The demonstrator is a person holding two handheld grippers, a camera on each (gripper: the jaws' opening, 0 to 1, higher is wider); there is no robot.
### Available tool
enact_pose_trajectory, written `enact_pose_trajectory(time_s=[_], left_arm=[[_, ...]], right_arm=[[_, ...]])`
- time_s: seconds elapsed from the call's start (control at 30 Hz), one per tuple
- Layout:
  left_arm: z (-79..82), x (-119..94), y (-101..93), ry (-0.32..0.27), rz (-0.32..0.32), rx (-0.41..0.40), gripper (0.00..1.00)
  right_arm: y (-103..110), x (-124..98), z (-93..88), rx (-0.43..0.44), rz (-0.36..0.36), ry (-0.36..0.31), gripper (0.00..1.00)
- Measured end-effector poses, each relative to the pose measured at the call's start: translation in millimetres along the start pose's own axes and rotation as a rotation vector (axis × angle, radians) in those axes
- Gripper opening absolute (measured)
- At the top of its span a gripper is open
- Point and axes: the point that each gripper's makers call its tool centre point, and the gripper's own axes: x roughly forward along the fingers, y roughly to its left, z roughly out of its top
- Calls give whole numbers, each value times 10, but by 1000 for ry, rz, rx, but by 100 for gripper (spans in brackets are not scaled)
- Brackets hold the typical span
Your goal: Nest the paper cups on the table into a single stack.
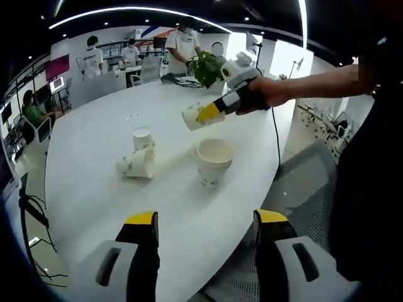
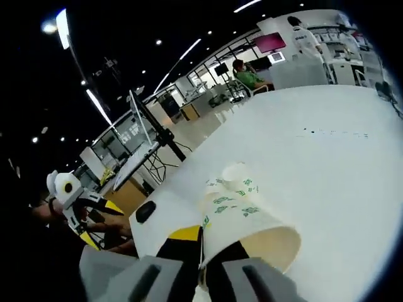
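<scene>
The right gripper (image 1: 217,108) pinches the rim of 1 paper cup (image 1: 196,117), lying sideways, up and slightly aside of the upright cup (image 1: 213,161). The left gripper (image 1: 204,229), jaws spread and holding nothing, sits nearer that cup; 2 more cups (image 1: 138,156) lie beyond-left.

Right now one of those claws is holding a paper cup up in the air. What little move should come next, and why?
Probably carry the right gripper and its held cup down over the upright cup on the table and slide it in. That cup stands open-mouthed just below; two more cups lie further off. The left gripper hangs open and empty.
</scene>
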Motion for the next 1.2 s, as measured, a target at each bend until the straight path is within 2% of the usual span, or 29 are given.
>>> enact_pose_trajectory(time_s=[0.17,0.2,0.43,0.57,0.83,1.2], left_arm=[[3,12,12,2,-14,13,59],[3,16,10,4,-17,18,59],[28,19,-10,-5,-32,28,59],[31,8,-10,-12,-33,26,59],[8,-12,-26,-20,-33,21,58],[1,-32,-65,-20,-37,25,59]], right_arm=[[232,-114,-34,-105,-10,68,0],[312,-134,-41,-150,-5,103,0],[464,-206,-76,-341,-9,281,0],[556,-200,-132,-392,9,354,0],[632,-166,-409,-520,38,567,0],[630,-101,-669,-637,51,761,0]])
